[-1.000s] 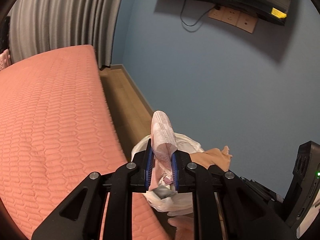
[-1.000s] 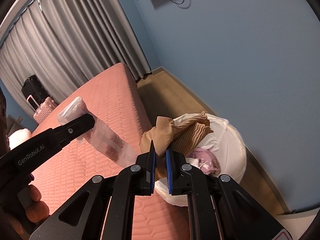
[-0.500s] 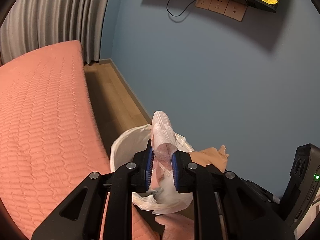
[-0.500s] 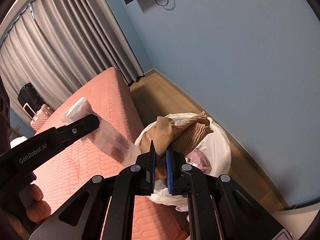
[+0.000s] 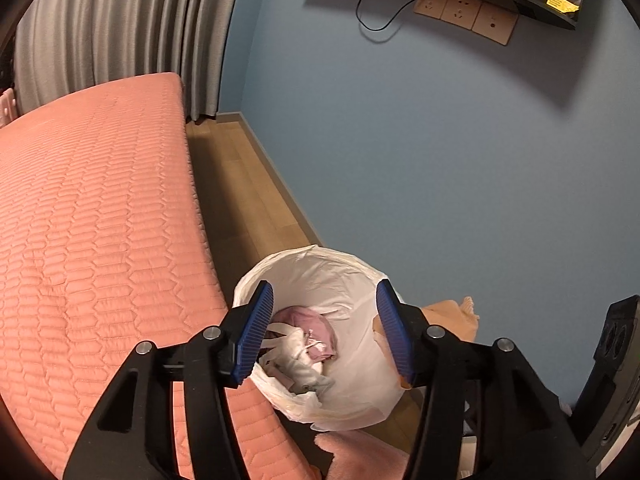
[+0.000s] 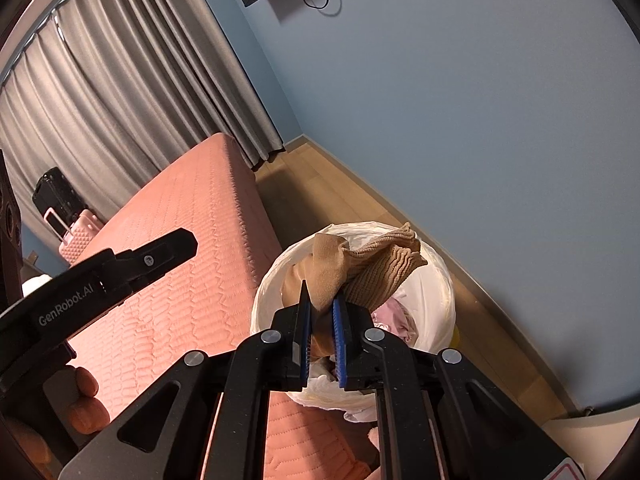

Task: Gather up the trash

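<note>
Right wrist view: right claw (image 6: pixel 320 320) clamped on crumpled tan ribbed stocking (image 6: pixel 368 268) above white-lined bin (image 6: pixel 440 280); left claw (image 5: pixel 324 332) opening, empty, over bin.

Clamped between the blue pads of the right gripper (image 6: pixel 320 312) — a tan ribbed cloth (image 6: pixel 360 268), bunched above a white-lined bin (image 6: pixel 440 280); off to the left, over the pink mattress (image 6: pixel 180 264), the left gripper's black finger (image 6: pixel 160 254).
</note>
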`<state>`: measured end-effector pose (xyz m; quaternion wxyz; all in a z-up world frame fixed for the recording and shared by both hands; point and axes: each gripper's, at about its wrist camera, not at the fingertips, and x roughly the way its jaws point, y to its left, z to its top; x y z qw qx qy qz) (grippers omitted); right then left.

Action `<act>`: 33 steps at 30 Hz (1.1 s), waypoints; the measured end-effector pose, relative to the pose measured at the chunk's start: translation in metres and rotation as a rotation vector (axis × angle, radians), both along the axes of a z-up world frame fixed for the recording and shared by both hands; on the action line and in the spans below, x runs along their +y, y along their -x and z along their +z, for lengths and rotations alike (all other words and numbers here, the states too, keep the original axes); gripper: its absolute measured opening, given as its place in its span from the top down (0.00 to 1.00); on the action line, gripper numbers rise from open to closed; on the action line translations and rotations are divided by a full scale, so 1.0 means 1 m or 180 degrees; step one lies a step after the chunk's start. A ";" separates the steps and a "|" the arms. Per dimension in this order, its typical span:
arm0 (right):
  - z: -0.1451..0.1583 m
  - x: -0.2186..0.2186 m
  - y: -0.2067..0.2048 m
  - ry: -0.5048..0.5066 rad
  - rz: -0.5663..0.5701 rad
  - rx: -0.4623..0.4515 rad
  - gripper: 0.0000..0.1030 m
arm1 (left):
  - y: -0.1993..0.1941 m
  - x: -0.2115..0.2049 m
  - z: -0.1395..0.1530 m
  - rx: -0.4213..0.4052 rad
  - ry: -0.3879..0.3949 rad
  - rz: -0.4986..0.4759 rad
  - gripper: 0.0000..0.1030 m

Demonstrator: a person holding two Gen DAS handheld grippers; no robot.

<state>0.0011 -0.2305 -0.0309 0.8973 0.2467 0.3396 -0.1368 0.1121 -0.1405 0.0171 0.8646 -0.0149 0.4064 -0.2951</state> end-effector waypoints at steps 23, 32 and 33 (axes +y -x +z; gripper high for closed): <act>0.002 0.025 -0.018 0.0169 0.0268 0.0080 0.89 | -0.005 0.042 -0.014 -0.0038 -0.0164 0.0330 0.40; -0.002 0.044 -0.013 0.0387 0.0368 0.0243 0.75 | 0.006 0.058 -0.024 -0.0083 -0.0320 0.0395 0.38; -0.003 0.046 -0.012 0.0412 0.0375 0.0260 0.74 | 0.008 0.061 -0.026 -0.0091 -0.0347 0.0404 0.38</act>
